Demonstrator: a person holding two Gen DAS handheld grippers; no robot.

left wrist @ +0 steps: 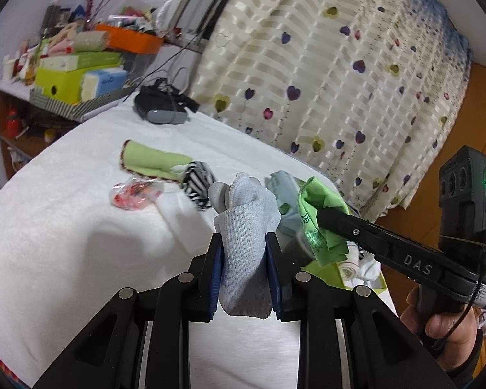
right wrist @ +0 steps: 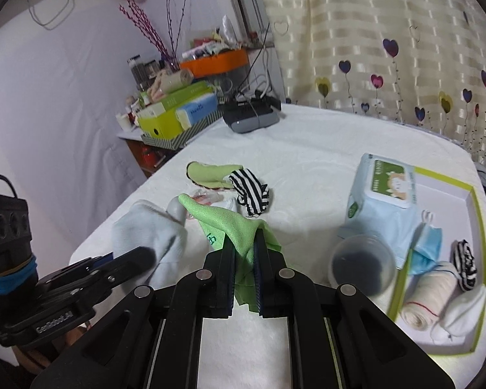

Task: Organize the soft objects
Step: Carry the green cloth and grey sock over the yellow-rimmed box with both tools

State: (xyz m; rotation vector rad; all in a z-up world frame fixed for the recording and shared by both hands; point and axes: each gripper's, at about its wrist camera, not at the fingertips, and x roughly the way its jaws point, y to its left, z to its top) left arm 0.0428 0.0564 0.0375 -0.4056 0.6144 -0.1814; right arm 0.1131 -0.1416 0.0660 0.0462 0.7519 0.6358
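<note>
My left gripper [left wrist: 244, 243] is shut on a pale grey sock [left wrist: 246, 227] and holds it above the white table [left wrist: 64, 227]; the sock also shows in the right wrist view [right wrist: 145, 230]. My right gripper [right wrist: 244, 243] is shut on a green cloth [right wrist: 230, 227], which also shows in the left wrist view [left wrist: 317, 220] just right of the sock. A light green sock [right wrist: 210, 175] and a black-and-white striped sock [right wrist: 252, 194] lie on the table beyond. A green-rimmed tray [right wrist: 476, 227] at the right holds a rolled cream sock [right wrist: 427, 295], a white sock [right wrist: 463, 311] and a striped sock [right wrist: 466, 265].
A blue wipes pack [right wrist: 382, 201] and a clear plastic cup [right wrist: 359, 265] stand by the tray. A crumpled clear wrapper [left wrist: 133, 194] lies on the table. A black and grey device [right wrist: 252, 116] with cables sits at the far edge. A cluttered shelf [right wrist: 178, 116] stands at the left; a curtain [right wrist: 388, 48] hangs behind.
</note>
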